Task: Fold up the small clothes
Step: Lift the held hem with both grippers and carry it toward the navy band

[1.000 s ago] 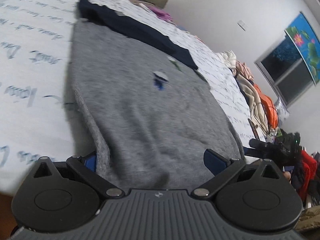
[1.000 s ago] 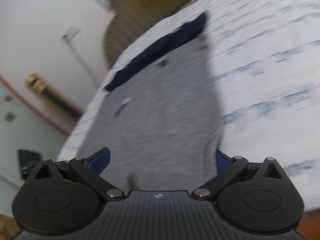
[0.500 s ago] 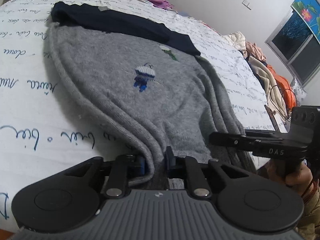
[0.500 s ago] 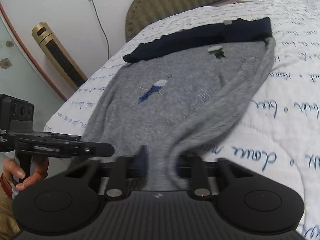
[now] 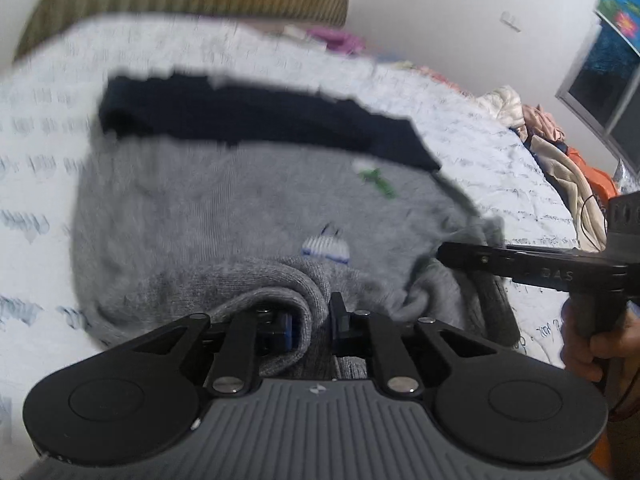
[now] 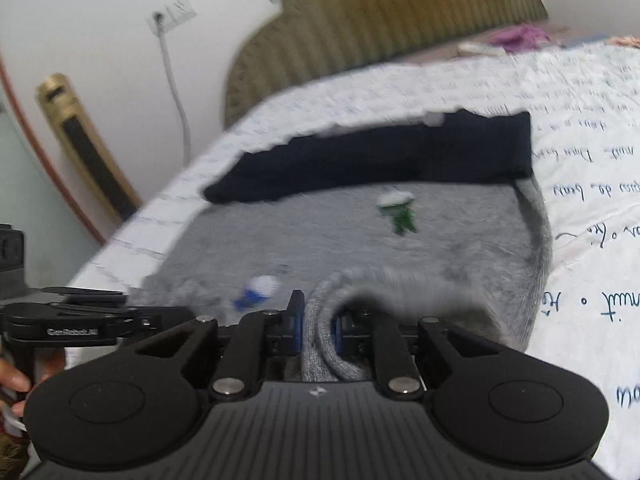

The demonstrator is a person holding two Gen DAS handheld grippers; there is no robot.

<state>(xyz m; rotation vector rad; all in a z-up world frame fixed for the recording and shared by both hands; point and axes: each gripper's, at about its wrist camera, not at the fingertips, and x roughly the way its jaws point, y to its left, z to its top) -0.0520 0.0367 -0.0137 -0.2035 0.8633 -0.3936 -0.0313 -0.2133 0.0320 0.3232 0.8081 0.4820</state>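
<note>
A grey knit sweater (image 5: 200, 208) with a navy band (image 5: 260, 120) at its far edge lies on the bed. My left gripper (image 5: 316, 320) has the sweater's near edge bunched between its fingers; the pads still press on the knit while the jaws are opening slightly. In the right wrist view my right gripper (image 6: 318, 320) is shut on another fold of the same grey sweater (image 6: 320, 236), lifted over its body. The navy band (image 6: 380, 160) lies beyond. A small blue-and-white motif (image 5: 326, 246) and a green one (image 5: 376, 180) show on the front. Both views are motion-blurred.
The white bedsheet (image 6: 580, 160) has blue handwriting print. An olive headboard (image 6: 380, 20) stands at the far end. A clothes pile (image 5: 560, 160) lies on the bed's right side. A gold tower appliance (image 6: 80, 140) and a wall socket (image 6: 172, 16) are at the left.
Both grippers went from wide open to shut on the sweater's near edge. They then carried it forward over the sweater toward the navy band.
</note>
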